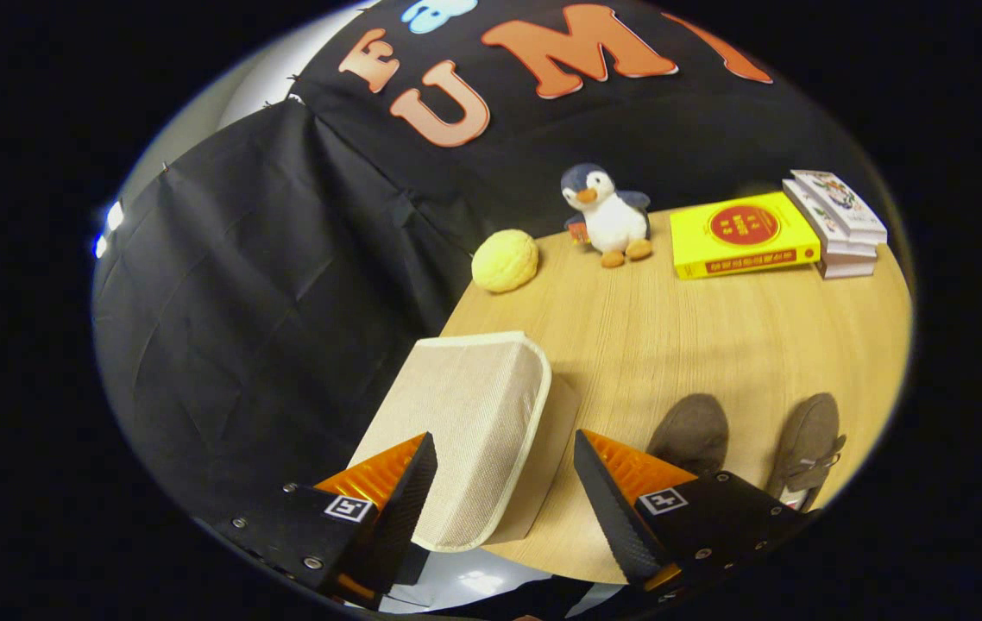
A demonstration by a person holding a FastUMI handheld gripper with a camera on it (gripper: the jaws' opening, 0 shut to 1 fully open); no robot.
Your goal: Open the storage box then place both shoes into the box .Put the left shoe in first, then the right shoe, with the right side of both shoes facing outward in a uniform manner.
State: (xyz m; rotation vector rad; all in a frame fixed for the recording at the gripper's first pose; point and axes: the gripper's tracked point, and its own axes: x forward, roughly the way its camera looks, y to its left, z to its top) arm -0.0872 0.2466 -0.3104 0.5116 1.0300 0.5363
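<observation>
Wooden table (715, 345), black cloth wall behind. Gripper (504, 483) spread wide, gripping nothing, box (465, 423) lid between fingers; shoes (750, 440) beside.

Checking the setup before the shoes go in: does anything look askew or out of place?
Nothing looks damaged or spilled. The storage box sits at the table corner, lid closed, between the open gripper fingers. Both shoes lie side by side beyond the right finger.
</observation>
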